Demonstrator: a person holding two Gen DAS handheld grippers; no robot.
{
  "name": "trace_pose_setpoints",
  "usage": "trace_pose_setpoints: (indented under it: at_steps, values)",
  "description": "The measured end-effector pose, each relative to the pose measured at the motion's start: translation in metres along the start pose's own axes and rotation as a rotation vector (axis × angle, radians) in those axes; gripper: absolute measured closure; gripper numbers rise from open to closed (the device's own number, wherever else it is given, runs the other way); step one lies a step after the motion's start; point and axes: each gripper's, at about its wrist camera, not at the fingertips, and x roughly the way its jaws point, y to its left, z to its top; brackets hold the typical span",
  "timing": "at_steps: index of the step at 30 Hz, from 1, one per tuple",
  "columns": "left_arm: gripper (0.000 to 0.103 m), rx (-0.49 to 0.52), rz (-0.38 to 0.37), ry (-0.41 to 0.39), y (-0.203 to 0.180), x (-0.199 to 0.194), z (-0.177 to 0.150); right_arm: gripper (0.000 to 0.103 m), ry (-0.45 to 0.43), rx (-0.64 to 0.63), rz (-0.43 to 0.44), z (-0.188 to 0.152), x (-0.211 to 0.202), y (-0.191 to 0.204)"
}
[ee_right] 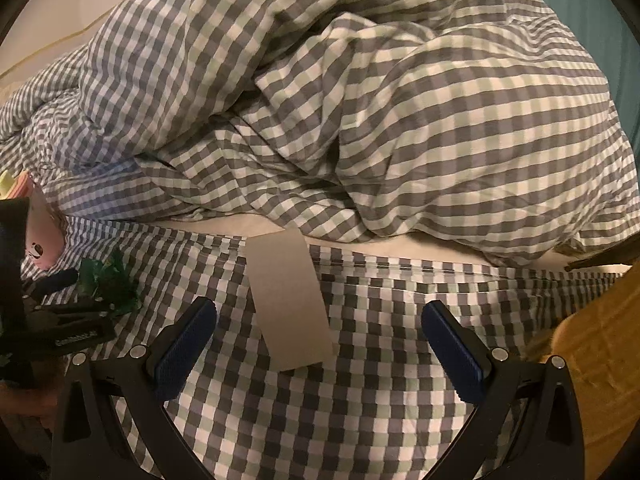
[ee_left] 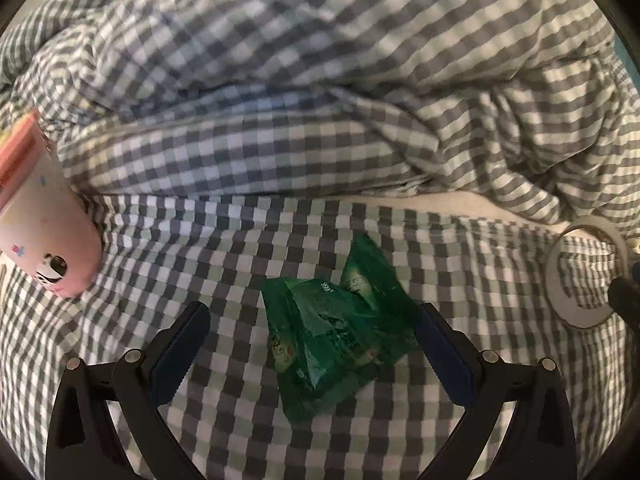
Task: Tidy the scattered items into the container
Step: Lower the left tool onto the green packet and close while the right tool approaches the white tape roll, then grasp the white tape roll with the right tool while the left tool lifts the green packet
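Note:
A crumpled green plastic packet (ee_left: 340,336) lies on the checked bed sheet between the fingers of my open left gripper (ee_left: 312,316); its right edge is at the right finger. It also shows in the right wrist view (ee_right: 108,284), beside the left gripper's black body (ee_right: 44,320). A pink tube-shaped container with a panda print (ee_left: 44,236) lies at the left; it also shows in the right wrist view (ee_right: 42,240). A roll of white tape (ee_left: 580,276) lies at the right. My right gripper (ee_right: 318,316) is open over a flat grey card (ee_right: 288,300).
A bunched checked duvet (ee_left: 320,80) fills the far side of the bed in both views (ee_right: 400,120). A bare strip of mattress (ee_right: 400,246) shows under it. A mustard-yellow fabric (ee_right: 600,340) lies at the right edge.

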Motion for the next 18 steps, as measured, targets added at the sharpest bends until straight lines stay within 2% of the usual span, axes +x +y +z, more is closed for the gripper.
trace_pose_setpoints:
  at_steps: [5, 8, 10, 11, 13, 16, 18]
  values:
    - [0.001, -0.004, -0.021, 0.003, -0.002, 0.01, -0.002, 0.0, 0.009, -0.005, 0.002, -0.001, 0.01, 0.003]
    - [0.02, 0.01, -0.032, -0.013, -0.005, 0.008, -0.003, 0.0, 0.017, -0.004, 0.002, -0.002, 0.015, 0.005]
    - [0.049, 0.024, -0.043, -0.027, -0.009, 0.006, -0.004, 0.0, 0.019, -0.003, 0.004, -0.002, 0.018, 0.005]
    - [0.05, 0.031, -0.051, -0.028, -0.011, 0.005, -0.004, 0.0, 0.02, -0.005, 0.007, -0.002, 0.02, 0.005]
    - [0.058, 0.031, -0.078, -0.021, -0.011, 0.004, -0.004, 0.0, 0.023, -0.008, 0.006, -0.003, 0.023, 0.005]
    - [0.06, 0.005, -0.108, -0.018, -0.009, 0.0, -0.002, 0.0, 0.031, -0.002, -0.01, -0.002, 0.026, 0.003]
    - [0.061, 0.001, -0.103, -0.023, -0.007, -0.004, -0.001, 0.0, 0.036, -0.004, -0.021, -0.003, 0.029, 0.002]
